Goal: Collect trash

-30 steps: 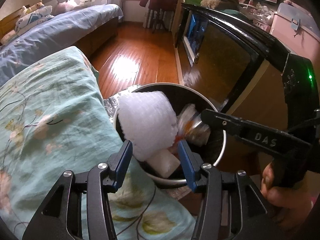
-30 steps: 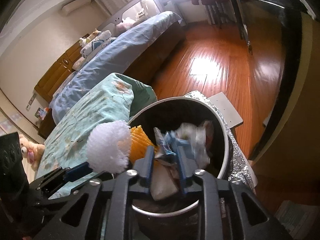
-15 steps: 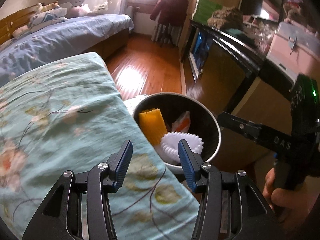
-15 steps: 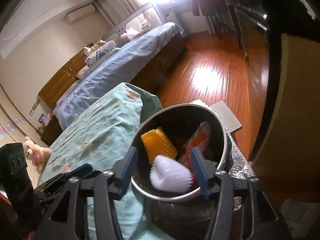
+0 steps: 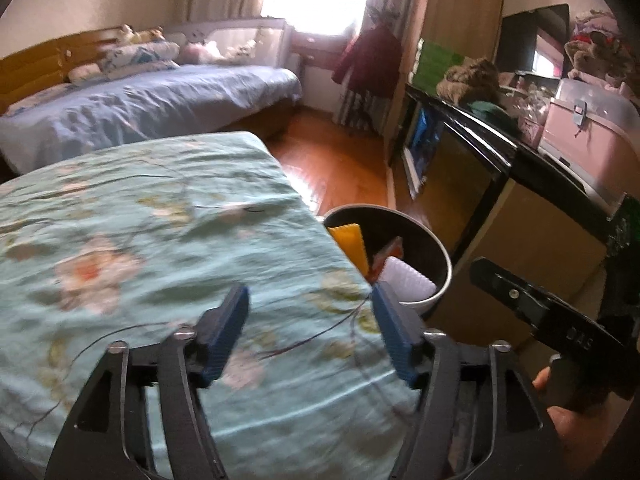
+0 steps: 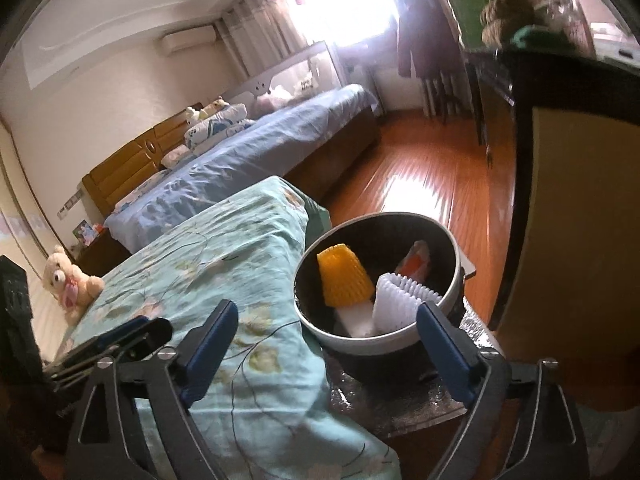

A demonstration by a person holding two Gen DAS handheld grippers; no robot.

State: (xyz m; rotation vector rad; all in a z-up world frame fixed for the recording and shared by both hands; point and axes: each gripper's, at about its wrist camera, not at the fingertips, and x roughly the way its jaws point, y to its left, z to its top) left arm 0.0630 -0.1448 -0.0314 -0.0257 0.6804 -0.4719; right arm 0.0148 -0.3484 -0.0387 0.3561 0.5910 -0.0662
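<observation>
Beside the bed: we hold both grippers over the floral teal bedspread (image 5: 168, 240), with the trash bin (image 6: 404, 342) standing on the floor just off its corner.
Left gripper (image 5: 312, 334): our jaws are opening and nothing lies between them; only bedspread shows in the gap.
Right gripper (image 6: 332, 344): our jaws are opening too, already wide, and they hold nothing; the bin's near rim shows through the gap but the pads do not touch it.
Where the trash is: inside the bin, all of it below or at the rim.
Count in the bin: we see one yellow foam net (image 6: 344, 280), one white foam net (image 6: 404, 300), one orange and white wrapper (image 6: 416, 262) and one flat white piece (image 6: 356, 318) beneath them, so four items; more may lie hidden under these.
Count elsewhere: one bin, two grippers, and we find no loose trash on the bedspread in either view, though the left view is blurred.
Key relation: the bin lies ahead of and below the right gripper's fingers, nearly centred between them; from the left gripper it lies ahead and off to the right, past the right fingertip.
Long axis: the yellow net leans upright against the bin's wall on the bed side.
Nearer hand: the right one, in our judgement.
Next move: we judge this drop done; both hands are free to seek another piece.
</observation>
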